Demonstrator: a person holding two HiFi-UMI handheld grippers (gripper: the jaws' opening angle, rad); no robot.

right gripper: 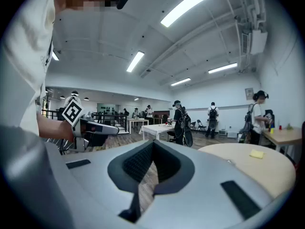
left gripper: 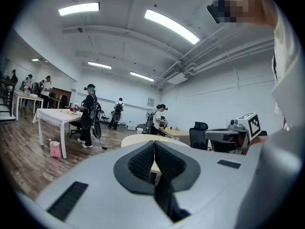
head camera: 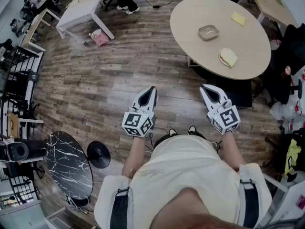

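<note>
I hold both grippers in the air at waist height over the wooden floor, touching nothing. In the head view the left gripper point(head camera: 153, 88) and the right gripper point(head camera: 204, 87) point forward, each with its jaws pressed together and empty. Just ahead of the right gripper stands a round beige table point(head camera: 209, 51). It carries a grey dish point(head camera: 208, 32), a yellow pad point(head camera: 238, 18) and a plate with a pale slab point(head camera: 228, 57). The left gripper's point(left gripper: 154, 145) own view shows the closed jaws, the table point(left gripper: 136, 140) and the right gripper's body. The right gripper's point(right gripper: 153, 144) own view shows the table point(right gripper: 248, 166) at right.
A white table point(head camera: 82, 6) with a pink bag point(head camera: 100, 37) beside it stands far left. A black marbled round table point(head camera: 69, 163) and a round black base point(head camera: 99, 154) are near my left leg. Metal shelving lines the left wall. Several people stand farther down the room point(left gripper: 90, 113).
</note>
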